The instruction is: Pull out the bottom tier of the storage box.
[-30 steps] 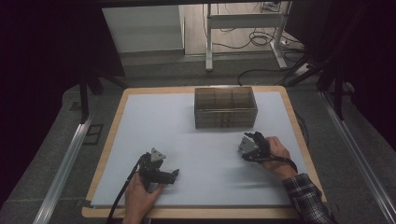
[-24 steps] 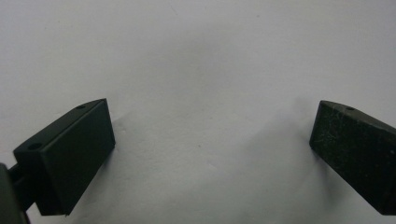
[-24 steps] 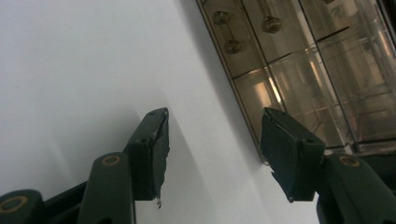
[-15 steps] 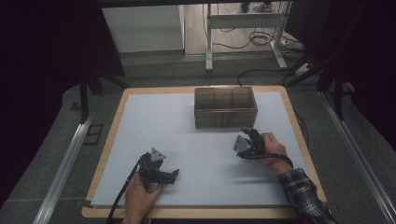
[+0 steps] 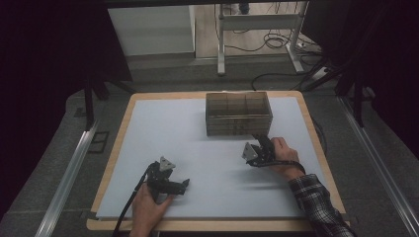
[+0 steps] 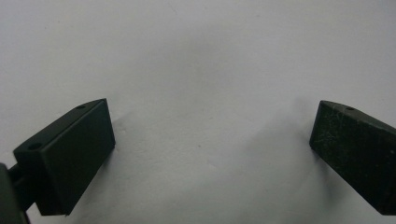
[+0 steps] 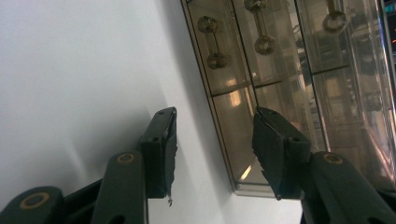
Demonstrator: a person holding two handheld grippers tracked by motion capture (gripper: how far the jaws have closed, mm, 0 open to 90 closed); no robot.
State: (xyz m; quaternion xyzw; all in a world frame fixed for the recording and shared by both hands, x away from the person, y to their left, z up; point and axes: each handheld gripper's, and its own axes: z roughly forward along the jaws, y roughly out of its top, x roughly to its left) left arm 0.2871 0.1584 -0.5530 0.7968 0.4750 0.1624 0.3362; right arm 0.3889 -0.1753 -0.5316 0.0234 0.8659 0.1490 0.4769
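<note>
- Left gripper (image 5: 169,183): rests low on the white mat (image 5: 163,128), well in front of and to the left of the drawer cabinet (image 5: 238,113); jaws spread wide, nothing between them, only bare mat in the left gripper view. Judged idle; keep it parked clear of the cabinet so the cable does not sweep the work zone
- Drawer cabinet: clear plastic, small round-knobbed drawers (image 7: 212,42), standing at the far centre of the mat
- Right gripper (image 5: 258,148): just in front of the cabinet's lower right corner, jaws parted and empty, one on each side of that corner's edge in the right gripper view. Judged step: approach to a drawer front. Square the jaws to a knob before closing; avoid pushing the light cabinet backward
- Change from a second ago: the right gripper has moved closer to the cabinet front; the left gripper and cabinet are unchanged
</note>
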